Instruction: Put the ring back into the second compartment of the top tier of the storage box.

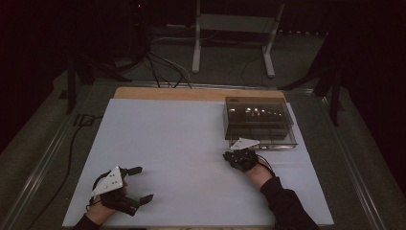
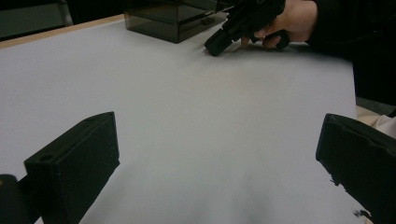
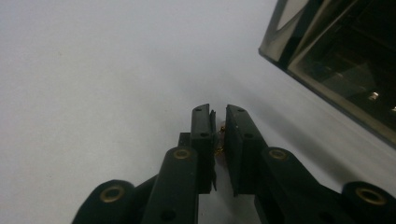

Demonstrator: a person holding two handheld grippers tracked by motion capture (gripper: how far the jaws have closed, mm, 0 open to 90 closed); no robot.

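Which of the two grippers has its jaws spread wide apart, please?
The left gripper, low on the white sheet: its jaws stand wide apart. The right gripper, beside the smoky box, is nearly closed on something small and gold.

Looks like a lab/recording rig: dark room, cables on floor upper left, white-covered tabletop, metal stand top centre.

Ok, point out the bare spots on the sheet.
The white sheet is bare between the left gripper and the smoked box, including its far-left half. It is crowded only where the right gripper sits beside the box.
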